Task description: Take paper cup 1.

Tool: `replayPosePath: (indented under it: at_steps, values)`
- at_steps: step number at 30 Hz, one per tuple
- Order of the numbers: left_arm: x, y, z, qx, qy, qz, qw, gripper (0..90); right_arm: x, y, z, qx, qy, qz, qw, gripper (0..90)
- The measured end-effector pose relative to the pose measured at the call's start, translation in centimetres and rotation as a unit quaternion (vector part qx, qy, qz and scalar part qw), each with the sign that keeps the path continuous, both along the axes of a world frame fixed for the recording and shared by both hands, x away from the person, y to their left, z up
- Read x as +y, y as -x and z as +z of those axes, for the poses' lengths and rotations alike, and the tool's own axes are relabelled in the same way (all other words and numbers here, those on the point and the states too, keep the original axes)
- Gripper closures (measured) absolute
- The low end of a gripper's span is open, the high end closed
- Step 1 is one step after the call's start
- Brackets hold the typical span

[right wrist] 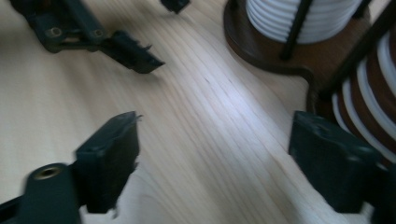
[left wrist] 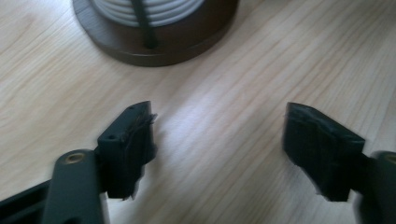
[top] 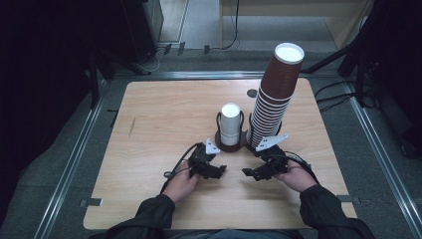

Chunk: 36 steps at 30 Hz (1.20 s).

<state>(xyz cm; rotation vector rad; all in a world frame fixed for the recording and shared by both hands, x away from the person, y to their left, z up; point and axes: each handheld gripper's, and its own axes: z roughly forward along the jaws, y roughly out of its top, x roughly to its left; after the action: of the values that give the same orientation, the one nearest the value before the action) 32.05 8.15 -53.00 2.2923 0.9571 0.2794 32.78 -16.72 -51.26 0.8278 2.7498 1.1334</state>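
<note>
Looking down from the high view, I see my left gripper (top: 217, 170) and right gripper (top: 250, 173) low over the light wooden table (top: 149, 129), both holding nothing. Just past them stands a dark brown wooden cup holder (top: 230, 146) with a short white cup stack (top: 230, 124) and a tall brown paper cup stack (top: 275, 94).

In the left gripper view, my jaws are wide apart, with the holder's base ahead.

In the right gripper view, my jaws gape too, near the brown stack.

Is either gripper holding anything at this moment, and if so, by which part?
Nothing is held. The left gripper and right gripper both have jaws open over bare table.
</note>
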Motion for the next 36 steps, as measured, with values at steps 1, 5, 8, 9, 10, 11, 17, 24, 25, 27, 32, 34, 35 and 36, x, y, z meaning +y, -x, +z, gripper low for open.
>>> replayPosePath:
  at_steps: [1, 5, 8, 9, 10, 11, 17, 24, 25, 27, 32, 34, 35, 36]
  values:
    - [0.2, -0.2, 0.4, 0.005, 0.01, -0.009, 0.9999, 13.0, 0.1, -0.1, 0.2, 0.002, -0.005, 0.001, 1.0, 13.6]
    - [1.1, -0.7, 1.8, 0.023, 0.041, -0.012, 0.9988, 12.7, 0.8, -0.1, 1.0, -0.013, -0.011, -0.002, 0.9999, 13.6]
    - [2.4, -0.6, 2.5, 0.017, 0.062, -0.047, 0.9968, 12.4, 1.2, -0.4, 1.5, -0.001, -0.009, 0.009, 0.9999, 12.8]
    - [2.8, -0.4, 2.8, 0.01, 0.078, -0.059, 0.9952, 12.4, 1.4, -0.5, 1.5, 0.005, -0.013, 0.026, 0.9996, 12.8]
    - [2.9, -0.4, 3.1, 0.01, 0.08, -0.055, 0.9952, 15.3, 1.6, -0.4, 1.5, 0.013, -0.019, 0.037, 0.999, 13.6]
    - [3.0, -0.5, 3.4, 0.019, 0.088, -0.056, 0.9944, 16.6, 1.8, -0.4, 1.5, 0.01, -0.014, 0.041, 0.999, 14.0]
    - [3.2, -0.1, 3.6, 0.011, 0.076, -0.067, 0.9948, 22.8, 2.2, 0.2, 1.3, -0.014, 0.012, 0.046, 0.9988, 15.4]
    - [3.8, -0.2, 3.9, 0.012, 0.067, -0.072, 0.9951, 22.8, 1.2, 0.2, 1.3, -0.01, -0.002, 0.018, 0.9998, 21.0]
    - [3.8, -0.3, 4.0, 0.014, 0.07, -0.07, 0.9949, 22.8, 1.1, 0.2, 1.3, -0.01, -0.002, 0.016, 0.9998, 21.3]
    - [3.9, -0.5, 4.1, 0.009, 0.068, -0.072, 0.995, 22.8, 0.9, 0.2, 1.4, -0.005, -0.006, 0.01, 0.9999, 22.2]
    - [3.9, -1.0, 4.4, 0.014, 0.07, -0.069, 0.9951, 21.6, 0.4, 0.3, 1.4, -0.009, -0.008, -0.003, 0.9999, 25.7]
    - [3.9, -1.2, 4.6, 0.018, 0.074, -0.067, 0.9948, 21.4, 0.3, 0.4, 1.3, -0.009, -0.008, -0.009, 0.9999, 27.0]
    - [3.9, -1.2, 4.7, 0.016, 0.073, -0.068, 0.9949, 20.6, 0.2, 0.5, 1.3, -0.009, -0.008, -0.008, 0.9999, 28.6]
    - [3.9, -1.3, 4.8, 0.017, 0.073, -0.071, 0.9946, 19.4, 0.2, 0.5, 1.3, -0.01, -0.009, -0.007, 0.9999, 31.1]
